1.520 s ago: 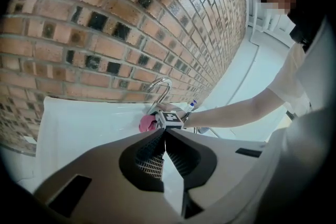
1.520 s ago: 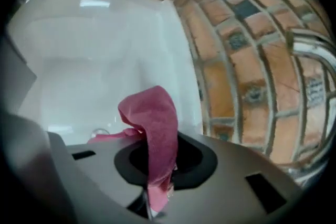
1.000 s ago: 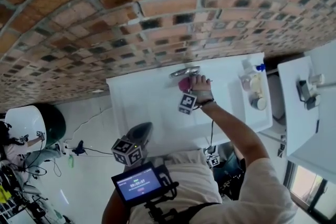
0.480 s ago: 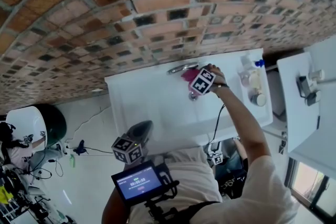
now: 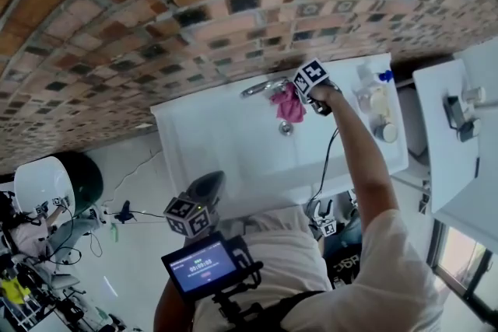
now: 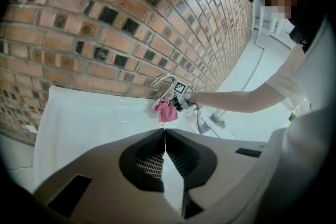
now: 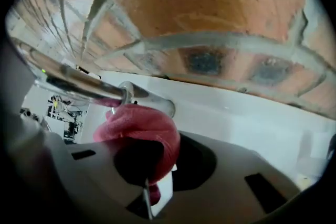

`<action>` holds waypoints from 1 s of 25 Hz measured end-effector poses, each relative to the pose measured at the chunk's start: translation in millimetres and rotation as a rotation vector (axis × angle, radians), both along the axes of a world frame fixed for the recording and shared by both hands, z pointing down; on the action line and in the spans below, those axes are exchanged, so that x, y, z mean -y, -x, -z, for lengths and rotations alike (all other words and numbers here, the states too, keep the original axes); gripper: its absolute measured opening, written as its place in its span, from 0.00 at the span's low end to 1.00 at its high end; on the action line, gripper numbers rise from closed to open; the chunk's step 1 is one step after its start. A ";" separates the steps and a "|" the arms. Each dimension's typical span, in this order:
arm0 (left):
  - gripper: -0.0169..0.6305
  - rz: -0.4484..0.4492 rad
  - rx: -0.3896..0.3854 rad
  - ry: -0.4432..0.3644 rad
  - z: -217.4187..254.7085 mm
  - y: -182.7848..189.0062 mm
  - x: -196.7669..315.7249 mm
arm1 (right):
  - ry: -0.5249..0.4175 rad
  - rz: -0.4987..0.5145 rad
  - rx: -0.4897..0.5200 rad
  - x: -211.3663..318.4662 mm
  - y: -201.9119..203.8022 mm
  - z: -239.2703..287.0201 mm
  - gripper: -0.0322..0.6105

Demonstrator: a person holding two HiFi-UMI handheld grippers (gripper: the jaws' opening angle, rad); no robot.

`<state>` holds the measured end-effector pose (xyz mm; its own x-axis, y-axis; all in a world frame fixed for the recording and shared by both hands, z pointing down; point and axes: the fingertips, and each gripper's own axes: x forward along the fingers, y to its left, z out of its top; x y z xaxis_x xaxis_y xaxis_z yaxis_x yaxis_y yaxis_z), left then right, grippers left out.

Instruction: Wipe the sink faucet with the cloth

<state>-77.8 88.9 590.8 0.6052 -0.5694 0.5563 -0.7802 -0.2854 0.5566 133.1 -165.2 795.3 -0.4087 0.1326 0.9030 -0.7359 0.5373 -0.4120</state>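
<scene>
A curved chrome faucet [image 5: 261,87] stands at the back rim of the white sink [image 5: 226,144], against the brick wall. My right gripper [image 5: 297,95] is shut on a pink cloth [image 5: 289,106], which hangs bunched just right of the faucet. In the right gripper view the cloth [image 7: 139,126] presses under the faucet's tube [image 7: 84,84] close to its base. My left gripper [image 5: 207,189] stays low at the sink's near edge, shut and holding nothing. From the left gripper view, the cloth [image 6: 167,111] dangles below the faucet [image 6: 164,81], far beyond the closed left gripper [image 6: 164,136].
Several bottles and jars [image 5: 375,120] stand on the sink's right ledge. The drain [image 5: 286,128] lies below the cloth. A white counter [image 5: 455,144] is to the right. A small screen [image 5: 204,268] is mounted on the person's chest.
The right hand rolled at the wrist and shifted along the faucet toward the wall, carrying the cloth with it. The left gripper stayed where it was.
</scene>
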 end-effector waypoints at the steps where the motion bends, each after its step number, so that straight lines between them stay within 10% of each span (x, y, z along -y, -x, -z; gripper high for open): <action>1: 0.03 -0.002 0.000 0.002 -0.5 -1.5 0.1 | 0.024 -0.021 0.014 -0.5 -0.7 -2.8 0.13; 16: 0.03 0.001 0.004 0.016 -3.6 -4.2 8.8 | 0.029 -0.185 -0.061 7.1 -30.6 -40.6 0.14; 25: 0.03 -0.033 0.007 0.003 -5.1 -9.7 10.3 | 0.082 -0.299 0.065 1.5 -37.4 -39.9 0.14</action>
<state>-68.1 78.6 595.9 0.6197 -0.5474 0.5624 -0.7742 -0.3090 0.5524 170.5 -166.7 835.2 -0.4970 0.0692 0.8650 -0.8269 0.2643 -0.4963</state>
